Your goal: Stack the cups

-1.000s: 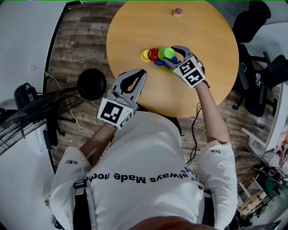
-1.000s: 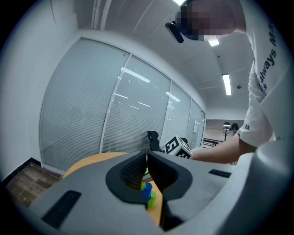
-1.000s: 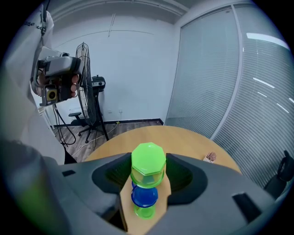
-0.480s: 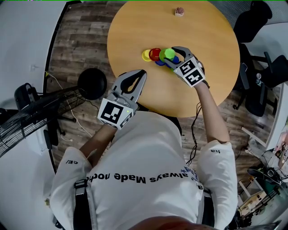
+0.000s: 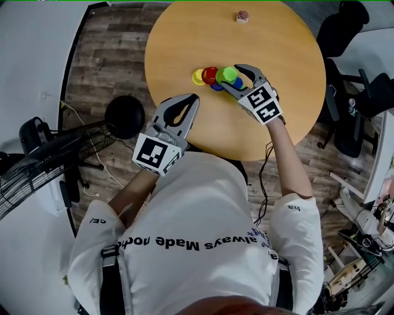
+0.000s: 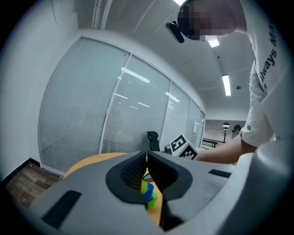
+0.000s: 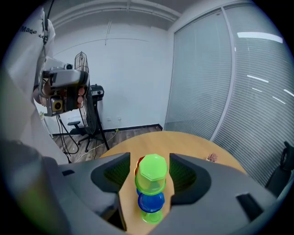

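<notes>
A stack stands on the round wooden table (image 5: 289,55): a light green cup (image 7: 152,174) upside down on a blue cup (image 7: 151,201), over another green piece (image 7: 151,215). My right gripper (image 7: 150,173) straddles the top cup, its jaws opening, with a gap on each side and neither pad touching. In the head view the same gripper (image 5: 231,77) sits over the stack, with a red cup (image 5: 210,75) and a yellow cup (image 5: 197,77) just left of it. My left gripper (image 5: 194,98) hovers at the table's near edge, shut and empty; its view shows the stack (image 6: 148,190) beyond its tips.
A small pinkish object (image 5: 242,16) lies at the table's far side. A fan (image 5: 43,154) and a black round base (image 5: 125,115) stand on the floor to the left. Office chairs (image 5: 351,37) are at the right. Glass partitions surround the room.
The right gripper's jaws have spread a little wider around the green cup. The left gripper has stayed where it was.
</notes>
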`<action>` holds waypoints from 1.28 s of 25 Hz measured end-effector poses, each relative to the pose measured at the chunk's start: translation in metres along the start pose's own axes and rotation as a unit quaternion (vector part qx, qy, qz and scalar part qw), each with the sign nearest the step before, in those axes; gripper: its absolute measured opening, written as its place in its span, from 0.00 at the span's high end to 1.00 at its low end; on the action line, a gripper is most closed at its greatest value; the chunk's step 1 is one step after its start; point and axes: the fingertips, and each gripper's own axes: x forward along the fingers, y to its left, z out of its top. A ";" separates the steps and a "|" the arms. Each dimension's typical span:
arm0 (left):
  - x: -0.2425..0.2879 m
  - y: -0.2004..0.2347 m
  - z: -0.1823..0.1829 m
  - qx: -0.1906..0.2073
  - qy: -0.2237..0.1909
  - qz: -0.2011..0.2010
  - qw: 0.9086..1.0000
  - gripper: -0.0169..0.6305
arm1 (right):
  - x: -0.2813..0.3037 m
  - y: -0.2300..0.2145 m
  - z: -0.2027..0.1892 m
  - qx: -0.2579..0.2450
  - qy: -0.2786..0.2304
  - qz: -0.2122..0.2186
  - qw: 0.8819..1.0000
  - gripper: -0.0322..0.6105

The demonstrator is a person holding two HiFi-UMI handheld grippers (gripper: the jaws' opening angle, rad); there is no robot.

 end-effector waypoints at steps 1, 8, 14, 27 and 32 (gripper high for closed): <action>0.001 0.000 0.001 0.001 -0.001 -0.002 1.000 0.92 | -0.004 0.001 0.002 0.006 -0.008 -0.004 1.000 0.53; 0.011 -0.005 0.010 0.013 -0.007 -0.016 1.000 0.92 | -0.038 0.000 0.013 0.046 -0.060 -0.051 0.996 0.53; 0.023 -0.007 0.021 0.028 -0.008 -0.027 0.999 0.93 | -0.076 -0.005 0.027 0.071 -0.099 -0.086 0.989 0.54; 0.038 -0.018 0.056 0.051 -0.027 -0.042 0.997 0.94 | -0.173 -0.012 0.067 0.112 -0.197 -0.169 0.959 0.69; 0.040 -0.025 0.069 0.054 -0.028 -0.053 0.997 0.94 | -0.202 -0.005 0.081 0.108 -0.215 -0.188 0.952 0.74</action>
